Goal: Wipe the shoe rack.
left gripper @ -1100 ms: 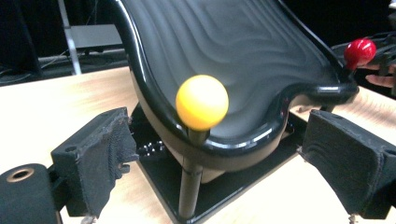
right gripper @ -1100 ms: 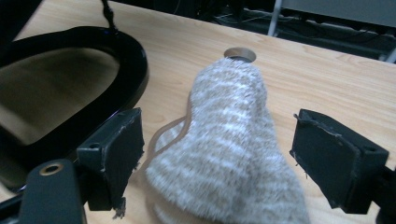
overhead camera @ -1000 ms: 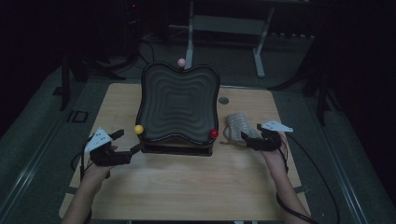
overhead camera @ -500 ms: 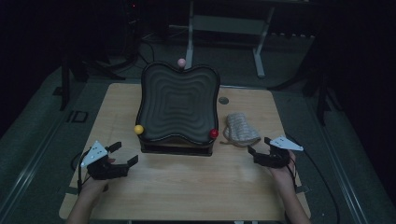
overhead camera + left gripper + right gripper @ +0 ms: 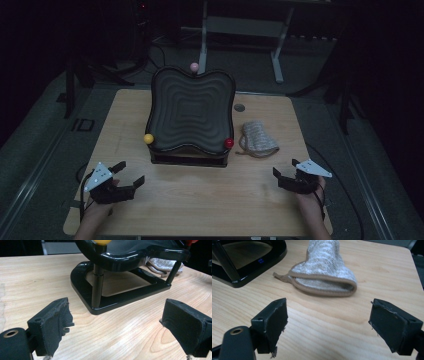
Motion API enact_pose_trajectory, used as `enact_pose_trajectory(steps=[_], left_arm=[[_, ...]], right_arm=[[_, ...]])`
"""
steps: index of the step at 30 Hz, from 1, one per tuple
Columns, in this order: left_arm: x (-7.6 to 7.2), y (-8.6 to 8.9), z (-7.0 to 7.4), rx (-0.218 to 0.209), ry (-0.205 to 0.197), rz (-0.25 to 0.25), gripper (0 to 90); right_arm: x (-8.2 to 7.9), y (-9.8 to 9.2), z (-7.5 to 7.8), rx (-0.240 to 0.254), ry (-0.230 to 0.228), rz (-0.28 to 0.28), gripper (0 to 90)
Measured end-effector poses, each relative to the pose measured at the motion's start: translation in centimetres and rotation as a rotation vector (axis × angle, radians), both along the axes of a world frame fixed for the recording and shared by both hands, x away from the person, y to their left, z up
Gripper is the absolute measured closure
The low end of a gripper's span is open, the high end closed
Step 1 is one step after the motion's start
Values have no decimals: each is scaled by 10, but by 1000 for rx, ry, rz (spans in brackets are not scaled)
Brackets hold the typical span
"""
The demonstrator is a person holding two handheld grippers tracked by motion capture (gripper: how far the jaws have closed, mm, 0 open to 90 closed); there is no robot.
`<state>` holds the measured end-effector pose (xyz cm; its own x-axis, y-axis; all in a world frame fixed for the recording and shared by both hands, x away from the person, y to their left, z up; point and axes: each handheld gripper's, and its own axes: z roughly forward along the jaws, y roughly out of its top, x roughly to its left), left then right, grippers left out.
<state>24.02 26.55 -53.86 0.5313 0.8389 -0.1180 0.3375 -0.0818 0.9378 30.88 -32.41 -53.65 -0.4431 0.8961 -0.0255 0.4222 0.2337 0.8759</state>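
Both grippers' fingers [image 5: 270, 322] short of cloth [image 5: 324, 272]

My left gripper [image 5: 125, 176] and right gripper [image 5: 284, 174] sit open at the frame's bottom corners, flanking the black wavy tray [image 5: 190, 112]; the folded grey cloth [image 5: 257, 139] lies right of centre.

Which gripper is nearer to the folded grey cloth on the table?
The right. The right gripper sits open just toward the person from the grey cloth, not touching it. The left gripper is open across the table, beyond the black tray stand.
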Motion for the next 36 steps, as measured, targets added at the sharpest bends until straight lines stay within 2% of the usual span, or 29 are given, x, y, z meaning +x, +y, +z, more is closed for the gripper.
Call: enact_pose_trajectory(steps=[4, 7, 10, 12, 17, 20, 23, 26, 28, 31, 36], left_arm=[[-7, 2, -2, -7, -2, 11, 84], [-11, 3, -2, 8, -4, 17, 84], [-15, 3, -3, 16, -12, 37, 84], [-17, 1, -3, 30, -18, 50, 84], [-20, 0, -4, 38, -26, 75, 84], [-19, 0, -6, 43, -30, 91, 84], [-21, 1, -6, 42, -47, 108, 84], [-22, 3, -5, 33, -69, 144, 84], [-23, 6, -5, 31, -77, 192, 84], [-24, 9, -5, 15, -86, 241, 84], [-24, 10, -7, 40, -97, 289, 85]], right_arm=[[-9, -3, -4, 3, 17, -18, 148], [-16, -7, -6, 13, 11, -38, 148], [-24, -8, -12, -7, -47, -77, 140], [-27, -9, -14, -1, -55, -109, 138], [-26, -12, -13, 30, -65, -136, 138], [-25, -10, -16, 5, -66, -147, 138], [-25, -8, -15, -26, -98, -150, 141], [-24, -9, -15, -43, -107, -177, 144], [-23, -9, -16, -41, -102, -195, 144], [-23, -9, -15, -43, -119, -211, 144], [-20, -11, -17, -54, -93, -245, 144]])
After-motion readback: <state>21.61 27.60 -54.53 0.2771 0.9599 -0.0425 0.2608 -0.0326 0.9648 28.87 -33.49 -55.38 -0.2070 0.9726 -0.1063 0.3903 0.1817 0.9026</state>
